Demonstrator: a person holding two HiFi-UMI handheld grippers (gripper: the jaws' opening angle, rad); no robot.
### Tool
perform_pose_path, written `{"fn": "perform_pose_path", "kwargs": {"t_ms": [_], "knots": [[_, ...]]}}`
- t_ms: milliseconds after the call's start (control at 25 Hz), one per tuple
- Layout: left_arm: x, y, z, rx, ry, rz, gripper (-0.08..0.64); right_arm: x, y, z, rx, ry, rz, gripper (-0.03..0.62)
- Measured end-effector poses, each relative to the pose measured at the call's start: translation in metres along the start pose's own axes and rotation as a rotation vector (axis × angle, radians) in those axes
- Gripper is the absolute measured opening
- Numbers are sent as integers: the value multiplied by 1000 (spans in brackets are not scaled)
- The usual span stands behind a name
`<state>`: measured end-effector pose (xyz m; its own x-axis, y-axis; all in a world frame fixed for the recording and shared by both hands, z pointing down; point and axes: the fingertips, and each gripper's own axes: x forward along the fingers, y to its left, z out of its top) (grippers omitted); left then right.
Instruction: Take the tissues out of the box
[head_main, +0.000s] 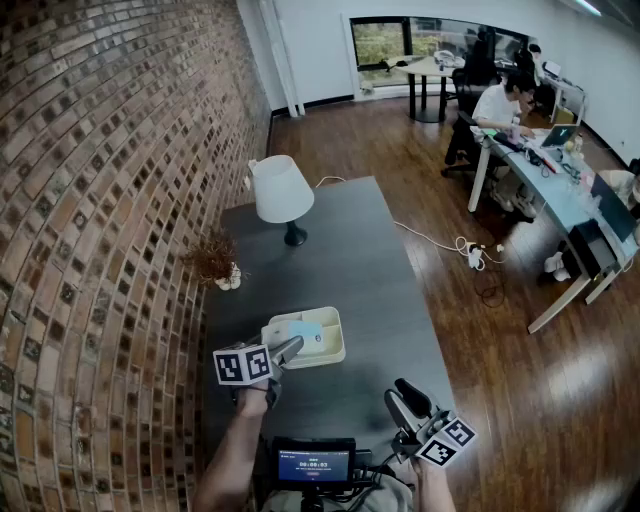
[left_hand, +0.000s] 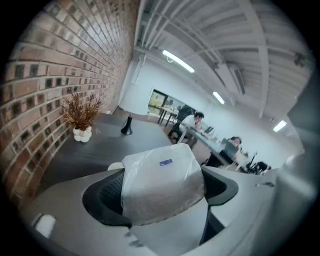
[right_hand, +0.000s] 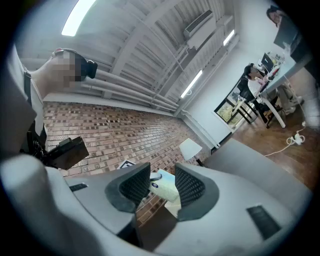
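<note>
A cream open box (head_main: 335, 352) sits on the dark table (head_main: 350, 260) near its front. A pale blue tissue pack (head_main: 305, 331) in clear wrap hangs just over the box, with my left gripper (head_main: 288, 349) shut on it. In the left gripper view the pack (left_hand: 161, 185) fills the space between the jaws of that gripper (left_hand: 160, 195). My right gripper (head_main: 405, 398) stands open, to the right of the box and nearer to me, with nothing held. Between its jaws (right_hand: 162, 176) the right gripper view shows the pack (right_hand: 164, 186) and the box (right_hand: 171, 207).
A white lamp (head_main: 281, 190) and a dried plant in a white pot (head_main: 213, 260) stand at the far left, along the brick wall (head_main: 100, 200). A small screen (head_main: 313, 465) sits at the near edge. People work at desks (head_main: 560, 190) across the wooden floor.
</note>
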<state>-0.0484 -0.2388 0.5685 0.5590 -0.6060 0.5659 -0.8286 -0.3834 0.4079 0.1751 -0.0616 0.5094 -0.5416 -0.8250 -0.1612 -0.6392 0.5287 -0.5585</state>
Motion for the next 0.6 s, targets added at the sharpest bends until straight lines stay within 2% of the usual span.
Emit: {"fn": "perform_pose_path", "kwargs": {"t_ms": [80, 240, 280, 400, 600], "knots": [[-40, -17, 23, -123, -161, -190, 443, 5, 4, 3, -7, -1, 1, 150], [-123, -34, 60, -456, -489, -602, 443, 16, 13, 10, -27, -3, 10, 150], [-144, -37, 66, -512, -563, -703, 443, 19, 16, 12, -34, -3, 15, 150], [-197, -38, 72, -588, -731, -923, 443, 28, 26, 20, -54, -5, 33, 150], [-253, -29, 64, -684, -924, -1141, 446, 44, 48, 35, -84, -10, 65, 150]]}}
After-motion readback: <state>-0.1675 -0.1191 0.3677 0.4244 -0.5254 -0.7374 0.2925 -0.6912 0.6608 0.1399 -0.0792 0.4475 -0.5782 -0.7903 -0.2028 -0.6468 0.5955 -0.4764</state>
